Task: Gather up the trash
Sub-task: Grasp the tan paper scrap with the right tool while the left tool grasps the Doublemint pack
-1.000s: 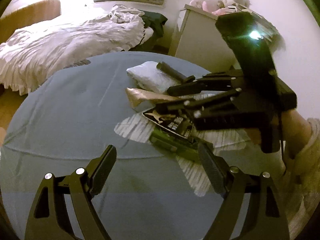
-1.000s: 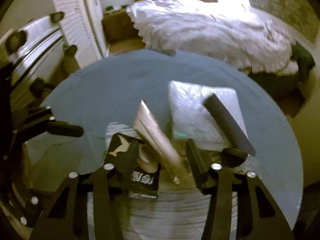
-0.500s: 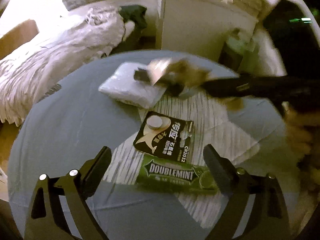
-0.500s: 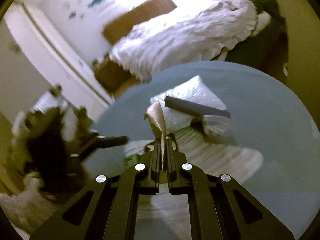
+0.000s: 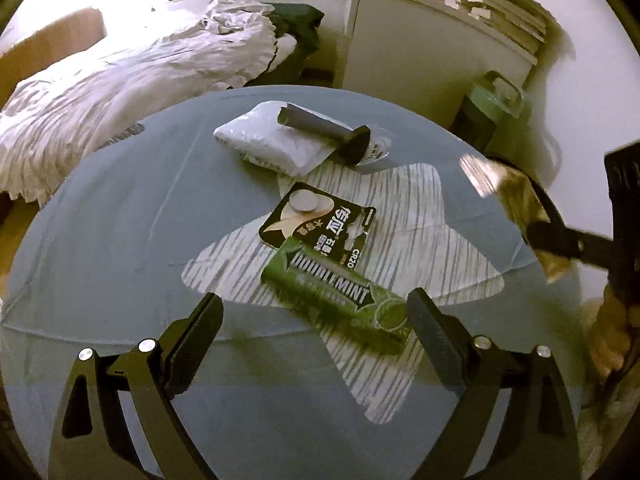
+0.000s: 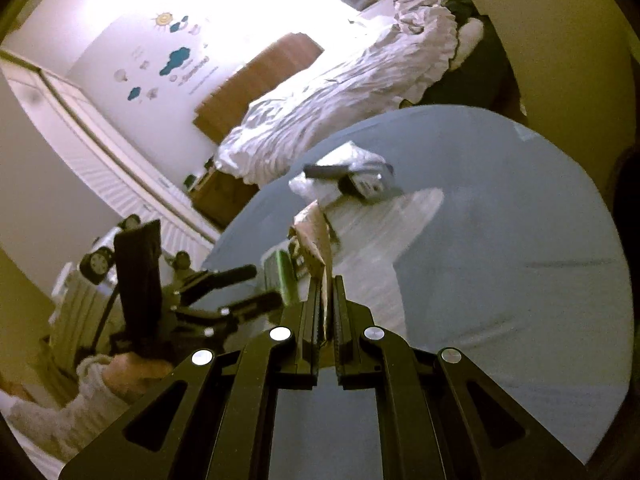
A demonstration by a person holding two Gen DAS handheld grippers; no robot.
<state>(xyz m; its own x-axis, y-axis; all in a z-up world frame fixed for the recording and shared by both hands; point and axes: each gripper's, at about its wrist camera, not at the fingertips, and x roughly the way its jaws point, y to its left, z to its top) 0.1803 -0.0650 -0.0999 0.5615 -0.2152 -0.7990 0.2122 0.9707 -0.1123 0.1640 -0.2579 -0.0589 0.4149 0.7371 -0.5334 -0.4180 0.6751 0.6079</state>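
Left wrist view shows the left claw [image 5: 312,316] with its fingers spread wide apart, hovering low over the round blue tabletop [image 5: 120,216], with a green Doublemint gum pack [image 5: 340,292] lying between the fingertips. Just beyond the pack, its edge under it, lies a black battery card [image 5: 320,220], both on a striped star-shaped mat [image 5: 420,224]. Farther back a white padded mailer [image 5: 264,140] carries a dark tube [image 5: 316,124]. Right wrist view shows the right claw [image 6: 325,292] clamped together on a crumpled golden wrapper [image 6: 316,236], held up above the tabletop's right edge.
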